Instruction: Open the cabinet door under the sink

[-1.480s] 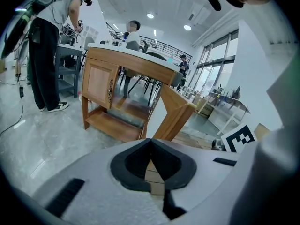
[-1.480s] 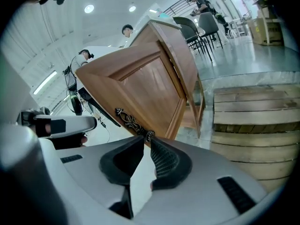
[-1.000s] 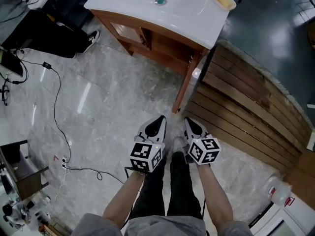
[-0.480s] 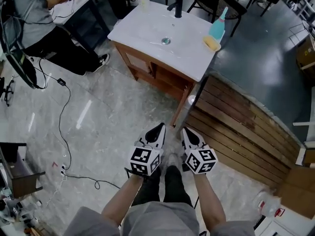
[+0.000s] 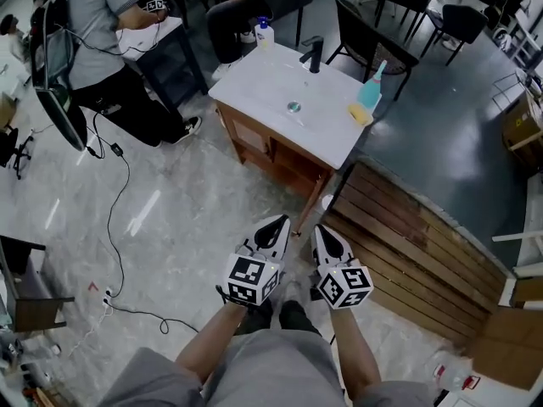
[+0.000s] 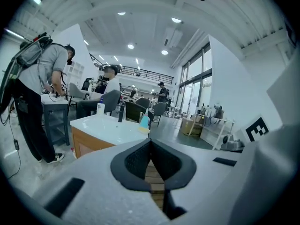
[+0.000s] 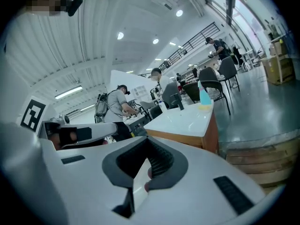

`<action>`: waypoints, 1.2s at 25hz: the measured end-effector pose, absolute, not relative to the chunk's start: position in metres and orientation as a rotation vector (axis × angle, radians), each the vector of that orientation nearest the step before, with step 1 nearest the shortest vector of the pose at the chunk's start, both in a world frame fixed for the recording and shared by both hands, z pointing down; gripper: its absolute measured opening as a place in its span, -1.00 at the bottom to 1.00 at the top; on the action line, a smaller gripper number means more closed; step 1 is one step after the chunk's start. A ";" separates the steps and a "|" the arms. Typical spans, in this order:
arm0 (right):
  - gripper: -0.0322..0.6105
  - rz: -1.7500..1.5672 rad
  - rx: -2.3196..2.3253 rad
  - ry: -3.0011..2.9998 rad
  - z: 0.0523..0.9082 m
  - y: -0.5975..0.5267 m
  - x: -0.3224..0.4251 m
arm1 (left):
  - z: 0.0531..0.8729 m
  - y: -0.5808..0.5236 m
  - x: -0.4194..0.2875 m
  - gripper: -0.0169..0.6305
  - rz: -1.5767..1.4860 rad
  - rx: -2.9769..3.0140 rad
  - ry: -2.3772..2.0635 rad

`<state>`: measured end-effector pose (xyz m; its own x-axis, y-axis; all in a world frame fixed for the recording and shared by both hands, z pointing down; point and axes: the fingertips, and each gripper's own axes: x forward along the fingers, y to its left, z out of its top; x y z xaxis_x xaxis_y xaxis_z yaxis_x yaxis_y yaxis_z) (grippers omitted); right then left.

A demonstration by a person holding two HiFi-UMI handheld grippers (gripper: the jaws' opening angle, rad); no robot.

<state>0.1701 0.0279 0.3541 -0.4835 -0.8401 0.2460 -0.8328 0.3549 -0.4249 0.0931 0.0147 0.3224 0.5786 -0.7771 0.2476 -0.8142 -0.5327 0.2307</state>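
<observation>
The sink cabinet (image 5: 254,139) is a wooden unit under a white basin top (image 5: 271,87), standing ahead of me on the grey floor. A black tap (image 5: 314,53), a blue bottle (image 5: 371,91) and a yellow sponge (image 5: 358,114) sit on the top. Its wooden front shows a panelled door at the left and a darker recess beside it. Both grippers hang close to my body, well short of the cabinet. My left gripper (image 5: 276,225) is shut and empty. The right gripper (image 5: 325,231) beside it is shut too. The basin top (image 6: 105,125) and the cabinet (image 7: 211,135) show beyond the jaws.
A slatted wooden platform (image 5: 407,236) lies to the cabinet's right. A person in a grey shirt (image 5: 102,24) stands at a desk at the back left. A black cable (image 5: 114,219) trails over the floor at the left. Black chairs (image 5: 373,32) stand behind the sink.
The head view has lifted: the sink cabinet now sits lower in the frame and more of the room shows. Both grippers stay shut, side by side near my legs.
</observation>
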 end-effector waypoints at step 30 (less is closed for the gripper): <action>-0.88 -0.224 -1.549 2.567 0.182 0.043 0.162 | 0.171 0.039 0.087 -0.93 0.014 2.805 -1.351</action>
